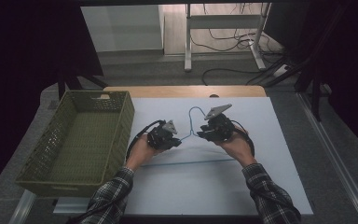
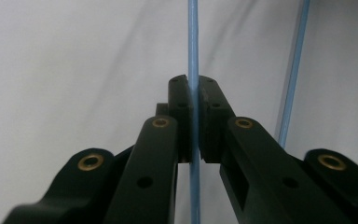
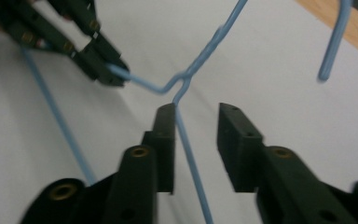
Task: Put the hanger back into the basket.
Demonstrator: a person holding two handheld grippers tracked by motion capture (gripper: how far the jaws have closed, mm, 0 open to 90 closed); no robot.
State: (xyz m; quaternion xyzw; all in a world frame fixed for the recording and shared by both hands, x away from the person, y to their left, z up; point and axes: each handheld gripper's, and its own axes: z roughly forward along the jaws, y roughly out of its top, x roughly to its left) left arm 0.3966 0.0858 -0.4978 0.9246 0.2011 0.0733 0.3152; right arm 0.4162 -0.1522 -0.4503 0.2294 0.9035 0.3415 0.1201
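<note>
A light blue wire hanger (image 1: 192,162) lies on the white sheet (image 1: 261,140), its hook (image 1: 193,112) pointing away from me. My left gripper (image 1: 179,140) is shut on the hanger's left shoulder wire (image 2: 193,46), just left of the twisted neck. In the left gripper view the jaws (image 2: 193,81) press on that wire from both sides. My right gripper (image 1: 200,134) stands open at the right of the neck. In the right gripper view the right shoulder wire (image 3: 186,140) runs between its parted jaws (image 3: 196,109), close to the left one. The left gripper (image 3: 112,74) shows there too, clamped on the wire.
A green woven basket (image 1: 121,116) stands at the table's left, with nothing seen inside. A strip of bare wood (image 1: 182,91) borders the sheet at the far edge. Beyond the table are desk legs (image 1: 187,42) and cables on the floor.
</note>
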